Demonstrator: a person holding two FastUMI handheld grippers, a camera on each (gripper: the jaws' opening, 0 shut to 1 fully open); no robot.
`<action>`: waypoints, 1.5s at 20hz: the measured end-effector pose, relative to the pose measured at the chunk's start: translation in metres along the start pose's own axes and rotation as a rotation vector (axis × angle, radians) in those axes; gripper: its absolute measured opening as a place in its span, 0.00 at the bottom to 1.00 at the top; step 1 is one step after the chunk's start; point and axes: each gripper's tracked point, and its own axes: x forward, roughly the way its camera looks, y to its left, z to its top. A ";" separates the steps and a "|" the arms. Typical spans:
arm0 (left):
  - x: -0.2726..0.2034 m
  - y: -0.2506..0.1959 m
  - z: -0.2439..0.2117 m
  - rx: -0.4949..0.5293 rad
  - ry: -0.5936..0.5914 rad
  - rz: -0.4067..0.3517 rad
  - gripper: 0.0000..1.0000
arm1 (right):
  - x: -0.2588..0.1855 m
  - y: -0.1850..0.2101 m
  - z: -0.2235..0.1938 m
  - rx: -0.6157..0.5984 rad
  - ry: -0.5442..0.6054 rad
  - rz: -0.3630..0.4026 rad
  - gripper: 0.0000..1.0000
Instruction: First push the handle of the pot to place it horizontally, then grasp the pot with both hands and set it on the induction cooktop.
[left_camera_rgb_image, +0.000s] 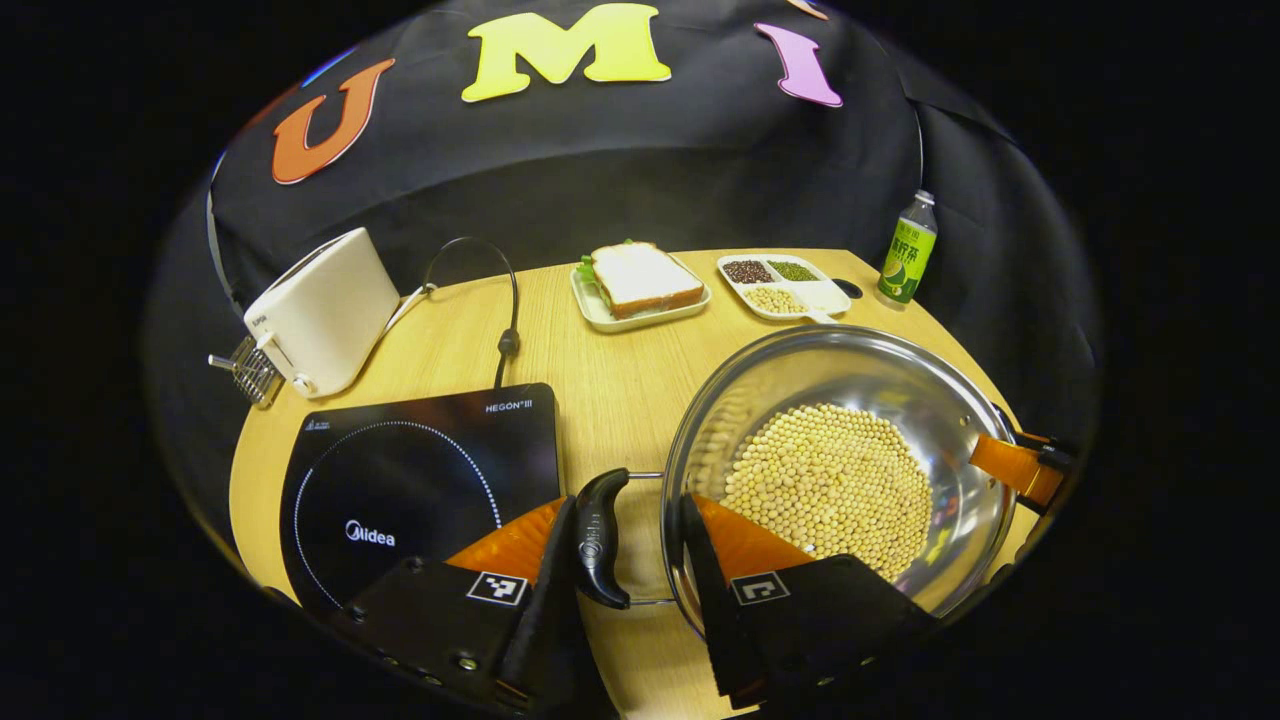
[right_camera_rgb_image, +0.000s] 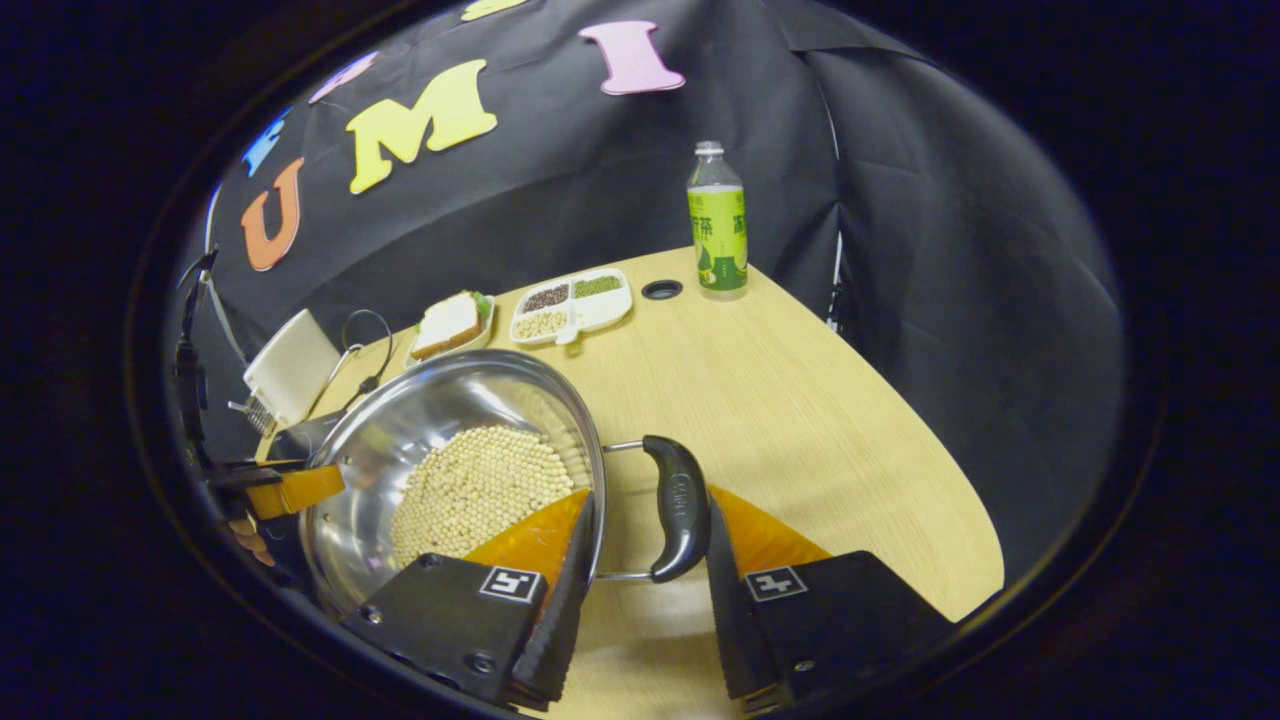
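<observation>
Steel pot (left_camera_rgb_image: 850, 400) full of pale beans (left_camera_rgb_image: 830, 485) sitting on the wooden desk (left_camera_rgb_image: 620, 380), just right of the black induction cooktop (left_camera_rgb_image: 420, 480) and not on it yet. Left gripper (left_camera_rgb_image: 640, 545) straddling the pot's near side: jaws fairly wide, one finger outside the black side handle (left_camera_rgb_image: 600, 540), the other reaching over the rim into the bowl, so handle and rim both sit in the gap. Hard to tell if either finger actually presses anything, looks more like loosely around than clamped. Same deal from the right gripper view: right gripper (right_camera_rgb_image: 645, 550) with jaws spread around the opposite handle (right_camera_rgb_image: 678, 508), one finger inside the pot (right_camera_rgb_image: 400, 440) over the beans (right_camera_rgb_image: 480, 485), the other just outside the handle, touching or nearly so. Left gripper (right_camera_rgb_image: 285, 490) also visible there at the far rim, with fingertips of a hand (right_camera_rgb_image: 245, 535) below it. Right gripper's finger (left_camera_rgb_image: 1010, 465) pokes in at the far edge in the left gripper view too. Rest of the desk: white toaster (left_camera_rgb_image: 320, 310) back left with its cord (left_camera_rgb_image: 500, 300) looping toward the cooktop, sandwich (left_camera_rgb_image: 645, 278) on a small tray (left_camera_rgb_image: 600, 310), divided dish (left_camera_rgb_image: 785, 285) of mixed grains beside it, and a green bottle (left_camera_rgb_image: 908, 250) standing upright at the back right corner.
</observation>
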 end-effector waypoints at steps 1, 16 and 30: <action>-0.004 -0.002 -0.001 -0.002 -0.005 -0.008 0.50 | -0.005 -0.001 0.000 0.001 -0.005 -0.004 0.59; -0.115 0.065 0.026 -0.060 -0.175 0.003 0.55 | -0.111 0.088 0.036 -0.073 -0.140 0.040 0.58; -0.148 0.233 0.014 -0.180 -0.212 0.158 0.55 | -0.086 0.275 0.029 -0.170 -0.126 0.188 0.58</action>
